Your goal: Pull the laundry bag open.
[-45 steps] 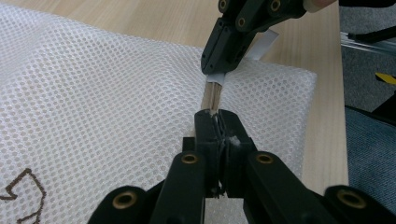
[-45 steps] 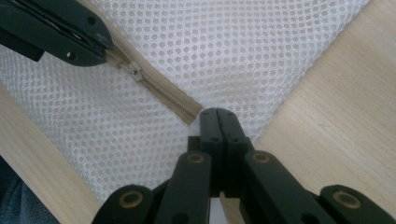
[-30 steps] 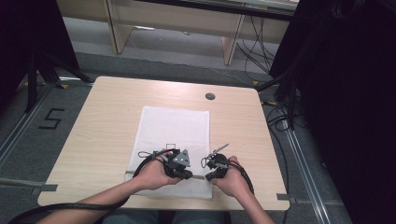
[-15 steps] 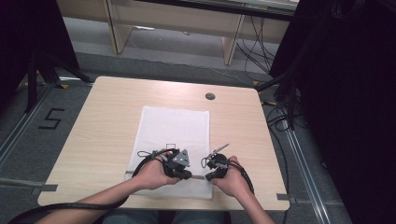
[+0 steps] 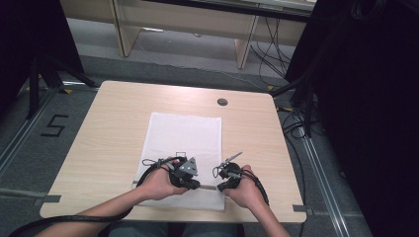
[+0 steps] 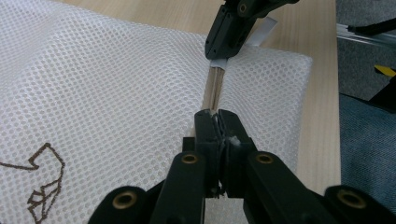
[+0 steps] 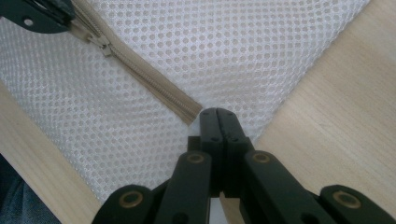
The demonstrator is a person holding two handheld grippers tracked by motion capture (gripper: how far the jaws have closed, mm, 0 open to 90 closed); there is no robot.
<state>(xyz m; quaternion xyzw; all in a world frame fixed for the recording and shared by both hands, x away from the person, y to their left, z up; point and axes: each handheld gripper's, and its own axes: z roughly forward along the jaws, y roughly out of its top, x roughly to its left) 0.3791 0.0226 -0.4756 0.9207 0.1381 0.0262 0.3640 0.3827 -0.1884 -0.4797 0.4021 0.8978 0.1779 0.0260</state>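
Nothing moved: both tongs [image 5: 196, 183] [image 5: 220, 187] stay clamped on mesh bag's [image 5: 185, 134] zipper [image 7: 149, 81].

Mesh bag [image 5: 185, 143]: white, rectangular, lying flat lengthwise at the table's middle, its near end reaching toward the near edge. Small brown print showing on top. Beige zipper [image 7: 140, 74] running across the near end, its pull [image 7: 103, 46] lying partway along.

My high view looks forward and down from well above the table [image 5: 118, 118]. My two gripper views sit close behind their jaws, facing each other along the same beige zipper [image 7: 144, 79] ahead.
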